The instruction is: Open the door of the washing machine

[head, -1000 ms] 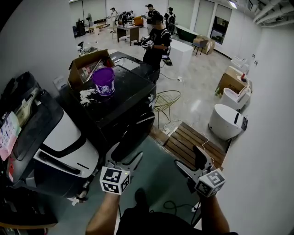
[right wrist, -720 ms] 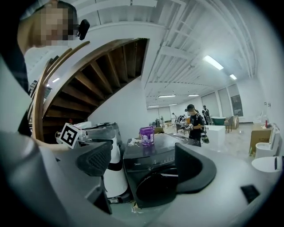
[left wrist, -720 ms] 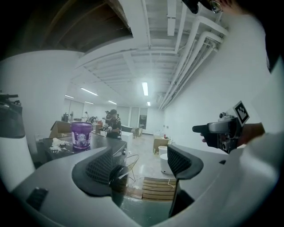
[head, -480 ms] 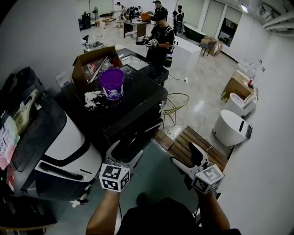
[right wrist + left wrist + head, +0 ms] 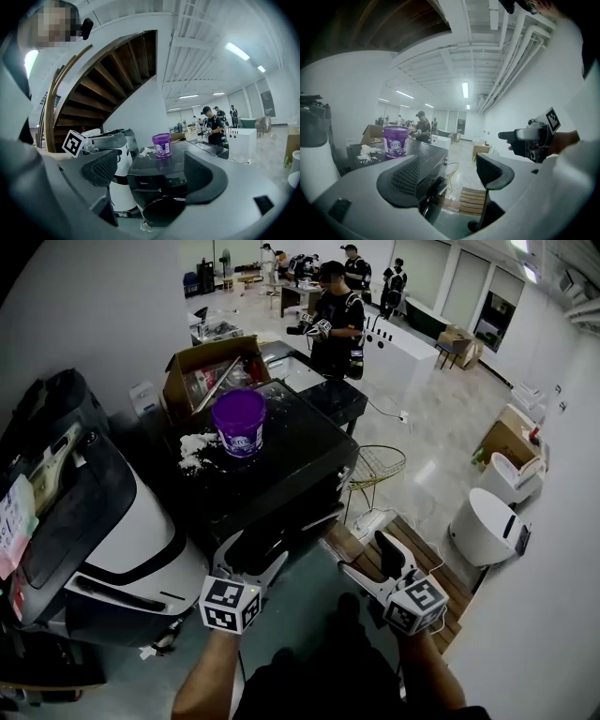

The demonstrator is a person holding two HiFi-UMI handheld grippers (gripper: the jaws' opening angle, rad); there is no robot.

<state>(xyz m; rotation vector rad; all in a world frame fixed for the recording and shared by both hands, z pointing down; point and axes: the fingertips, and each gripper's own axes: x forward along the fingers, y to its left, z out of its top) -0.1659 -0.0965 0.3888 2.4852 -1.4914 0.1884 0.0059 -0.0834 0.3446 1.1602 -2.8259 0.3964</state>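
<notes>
L gripper (image 5: 249, 557): jaws spread, nothing btwn them. R gripper (image 5: 367, 557): also spread, empty. Round dark door (image 5: 274, 538) of the black washing machine (image 5: 291, 465) sits just ahead of L gripper's tips and a bit below. From R gripper it lies ahead-left and farther off. L is nearer, so prob. the one to reach. Door edge/handle is dim and partly behind L jaws; can't tell if latched or ajar. Purple bucket (image 5: 238, 422) stands on the machine top, beyond.

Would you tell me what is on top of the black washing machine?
A purple bucket stands on the washing machine, a white clump beside it. The bucket's contents cannot be seen.
</notes>
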